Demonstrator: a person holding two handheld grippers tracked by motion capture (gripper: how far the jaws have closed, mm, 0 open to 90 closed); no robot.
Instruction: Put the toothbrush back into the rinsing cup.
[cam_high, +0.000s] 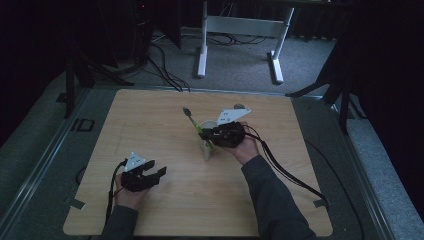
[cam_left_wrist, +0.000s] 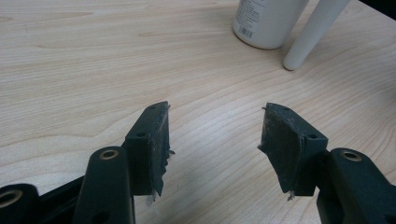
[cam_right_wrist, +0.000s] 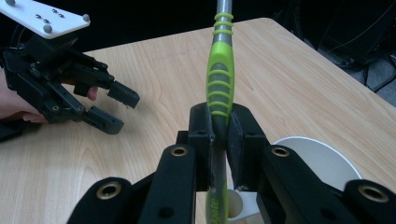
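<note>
from above, we see the right gripper (cam_high: 206, 135) in the middle of the table (cam_high: 150, 110), clamped on a green toothbrush (cam_high: 194, 121) that slants up and away over a white cup (cam_high: 207, 148). the left gripper (cam_high: 154, 175) sits near the front left, well apart, jaws spread wide around nothing.

along the left gripper (cam_left_wrist: 214, 140), we look between wide-open pads at bare wood, with a white bottle (cam_left_wrist: 268, 21) and a white tube (cam_left_wrist: 312, 35) just beside it at the far edge.

along the right gripper (cam_right_wrist: 221, 133), the jaws pinch the toothbrush (cam_right_wrist: 220, 79) by its green handle, directly above the cup (cam_right_wrist: 322, 158). the left gripper (cam_right_wrist: 119, 109) hovers open off to the side.
</note>
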